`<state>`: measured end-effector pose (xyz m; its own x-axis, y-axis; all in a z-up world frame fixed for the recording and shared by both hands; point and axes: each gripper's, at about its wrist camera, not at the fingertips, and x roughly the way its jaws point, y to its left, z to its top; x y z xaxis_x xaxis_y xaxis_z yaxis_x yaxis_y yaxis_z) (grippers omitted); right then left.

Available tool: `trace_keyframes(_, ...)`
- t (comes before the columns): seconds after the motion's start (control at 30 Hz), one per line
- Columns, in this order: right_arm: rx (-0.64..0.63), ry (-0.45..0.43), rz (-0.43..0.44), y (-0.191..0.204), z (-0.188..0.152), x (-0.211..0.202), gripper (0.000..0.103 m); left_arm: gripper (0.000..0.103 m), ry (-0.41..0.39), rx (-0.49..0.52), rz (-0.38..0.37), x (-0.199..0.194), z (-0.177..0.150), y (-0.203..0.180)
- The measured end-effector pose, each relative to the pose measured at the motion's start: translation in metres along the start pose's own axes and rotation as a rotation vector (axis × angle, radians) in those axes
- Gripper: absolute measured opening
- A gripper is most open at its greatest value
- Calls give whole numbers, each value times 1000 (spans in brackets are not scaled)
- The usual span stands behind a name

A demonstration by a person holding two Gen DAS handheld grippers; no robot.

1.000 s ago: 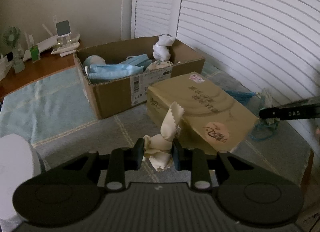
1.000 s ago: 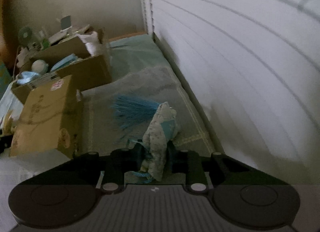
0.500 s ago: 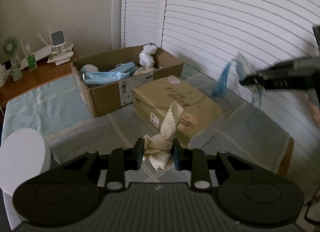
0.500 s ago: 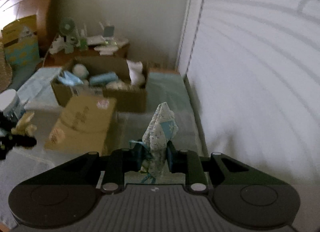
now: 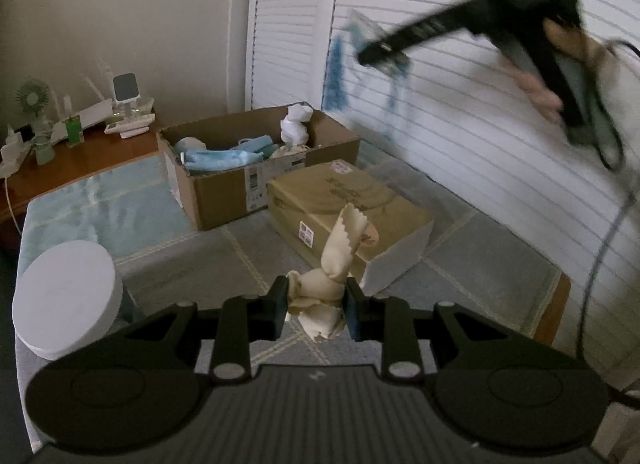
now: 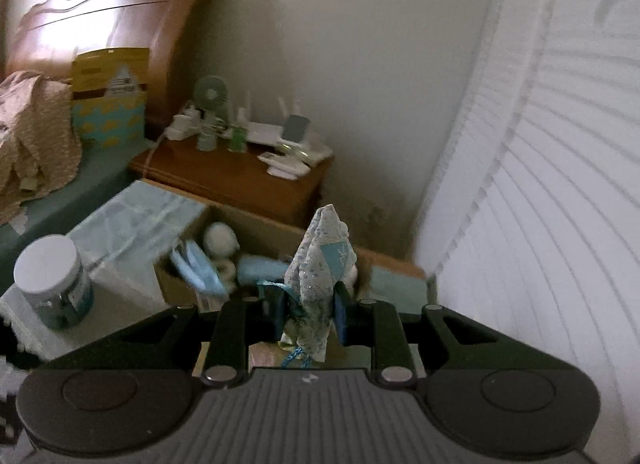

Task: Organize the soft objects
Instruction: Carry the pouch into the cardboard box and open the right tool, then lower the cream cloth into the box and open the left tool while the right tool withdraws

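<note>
My left gripper (image 5: 317,306) is shut on a cream cloth (image 5: 334,260) with a zigzag edge, held above the grey mat. My right gripper (image 6: 310,314) is shut on a pale blue patterned pouch (image 6: 322,264) with a blue tassel cord hanging below it. In the left wrist view that right gripper (image 5: 366,58) is high at the upper right, blurred, with the pouch and tassel (image 5: 336,76) dangling. An open cardboard box (image 5: 224,188) holds blue cloths (image 5: 228,154) and a white bundle (image 5: 295,126). In the right wrist view the box (image 6: 176,284) lies just beyond the pouch.
A closed tan box (image 5: 344,204) lies in front of the open box. A white-lidded jar (image 5: 66,300) stands at the left, also in the right wrist view as the jar (image 6: 54,280). A wooden bedside table (image 6: 236,176) carries a small fan and gadgets. White slatted doors (image 5: 460,104) line the right.
My right gripper lifted the pouch off the mat, rolled, and now faces the open box and bedside table. My left gripper drew back and rose a little with the cream cloth.
</note>
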<state>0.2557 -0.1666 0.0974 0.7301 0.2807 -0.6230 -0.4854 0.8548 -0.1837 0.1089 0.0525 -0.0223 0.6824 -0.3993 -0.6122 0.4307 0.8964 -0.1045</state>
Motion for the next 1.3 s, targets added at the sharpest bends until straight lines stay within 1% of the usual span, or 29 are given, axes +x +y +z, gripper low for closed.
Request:
trace_keyframes(0.13,-76,-15,41,6,33,23,28,27,-7,-19,12,0,0,4)
trace_keyframes(0.27,-148,-10,90,15,54,49,28,27,-8,-33,25,2,1,6)
trace_keyframes(0.37,-213,13,102,23,58,75,28,28,-6,-46,34,5,1,7)
trace_keyframes(0.43,-265,32,93,28,54,91,28,27,-1,-54,40,6,1,9)
trace_keyframes(0.47,-285,47,90,30,51,99,30,28,2,-55,42,7,0,10)
trace_keyframes(0.53,-311,76,67,30,42,112,46,27,8,-60,48,10,0,12)
trace_keyframes(0.57,-310,86,49,29,36,118,64,27,10,-63,47,11,0,13)
trace_keyframes(0.6,-301,95,35,28,32,121,70,27,14,-66,47,12,0,14)
trace_keyframes(0.7,-240,119,36,20,20,122,72,27,21,-57,47,15,2,16)
trace_keyframes(0.73,-223,118,32,18,16,120,78,27,22,-55,48,16,3,16)
trace_keyframes(0.8,-184,107,13,16,9,111,94,27,25,-51,44,16,5,16)
trace_keyframes(0.87,-128,97,10,14,2,98,99,28,25,-43,44,15,9,16)
trace_keyframes(1.03,18,100,10,12,-19,69,103,27,20,-35,35,12,22,17)
trace_keyframes(1.2,94,71,7,17,-45,31,103,27,10,0,43,10,39,15)
trace_keyframes(1.3,147,48,-13,18,-60,8,103,27,3,18,48,12,52,13)
